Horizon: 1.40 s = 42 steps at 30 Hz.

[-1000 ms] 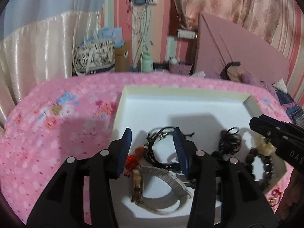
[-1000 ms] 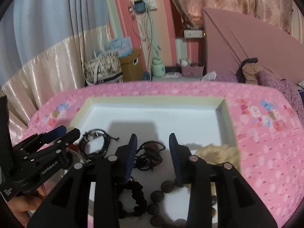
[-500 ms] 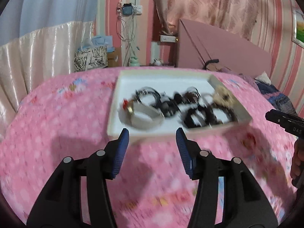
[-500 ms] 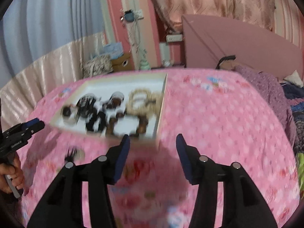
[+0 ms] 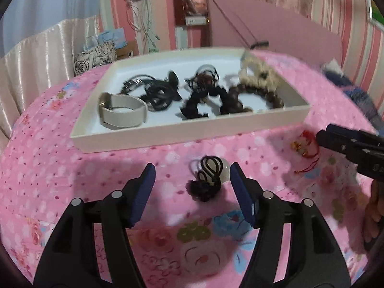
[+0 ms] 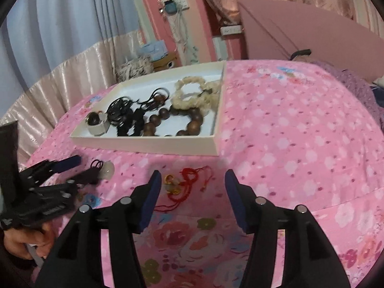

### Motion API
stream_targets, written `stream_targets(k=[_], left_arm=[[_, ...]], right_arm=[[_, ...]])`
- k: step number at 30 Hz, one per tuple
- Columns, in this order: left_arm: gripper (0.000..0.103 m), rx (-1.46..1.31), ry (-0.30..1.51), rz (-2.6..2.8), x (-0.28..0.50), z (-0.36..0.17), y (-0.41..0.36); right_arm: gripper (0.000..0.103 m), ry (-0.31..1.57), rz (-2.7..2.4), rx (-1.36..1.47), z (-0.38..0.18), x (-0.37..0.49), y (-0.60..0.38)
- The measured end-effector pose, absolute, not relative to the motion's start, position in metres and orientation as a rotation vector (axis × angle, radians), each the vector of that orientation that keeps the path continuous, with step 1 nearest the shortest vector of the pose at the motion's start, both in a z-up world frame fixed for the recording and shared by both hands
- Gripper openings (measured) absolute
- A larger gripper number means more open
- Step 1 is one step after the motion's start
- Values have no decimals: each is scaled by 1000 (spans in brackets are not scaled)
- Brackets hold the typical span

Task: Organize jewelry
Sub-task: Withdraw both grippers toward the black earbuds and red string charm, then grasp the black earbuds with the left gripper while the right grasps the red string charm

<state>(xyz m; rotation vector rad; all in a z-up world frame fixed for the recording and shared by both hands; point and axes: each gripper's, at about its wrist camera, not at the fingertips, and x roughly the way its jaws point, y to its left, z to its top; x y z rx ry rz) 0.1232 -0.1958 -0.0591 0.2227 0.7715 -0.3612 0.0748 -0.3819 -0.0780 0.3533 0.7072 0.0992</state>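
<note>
A white tray (image 5: 168,136) on the pink floral cloth holds a grey-strap watch (image 5: 122,111), black cords (image 5: 158,93), brown bead bracelets (image 5: 254,96) and a cream bracelet (image 6: 194,93). A black-cord pendant with a pale stone (image 5: 208,177) lies on the cloth in front of the tray, between the fingers of my open left gripper (image 5: 192,192). A red-string charm with gold pieces (image 6: 182,182) lies on the cloth between the fingers of my open right gripper (image 6: 192,196). Both grippers are empty.
The tray (image 6: 148,141) sits toward the far side of the round pink table. Behind it are a cream curtain (image 5: 36,52), bags (image 5: 96,52), a pink headboard (image 5: 276,24) and wall sockets with cables.
Both grippers have drawn back from inside the tray to the cloth in front of it. The black-cord pendant and red-string charm now lie between their fingers.
</note>
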Motion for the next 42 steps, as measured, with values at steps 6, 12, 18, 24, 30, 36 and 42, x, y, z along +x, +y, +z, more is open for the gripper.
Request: stream_targets(k=[6, 12, 18, 24, 30, 36, 42], left_arm=[[64, 260, 812, -373, 128, -67, -206], [40, 285, 811, -384, 127, -69, -212], [37, 279, 806, -386, 127, -69, -212], [35, 223, 779, -387, 125, -63, -202], [4, 202, 667, -360, 109, -49, -193], [1, 150, 639, -373, 107, -43, -184], [1, 16, 629, -434, 108, -39, -161]], right_arm=[[55, 765, 69, 279, -81, 88, -364], [47, 819, 39, 236, -87, 94, -358], [13, 820, 46, 248, -88, 94, -361], [10, 755, 21, 307, -83, 86, -371], [10, 671, -37, 233, -69, 75, -360], [10, 625, -26, 311, -66, 68, -375], [10, 575, -69, 357, -63, 59, -383]])
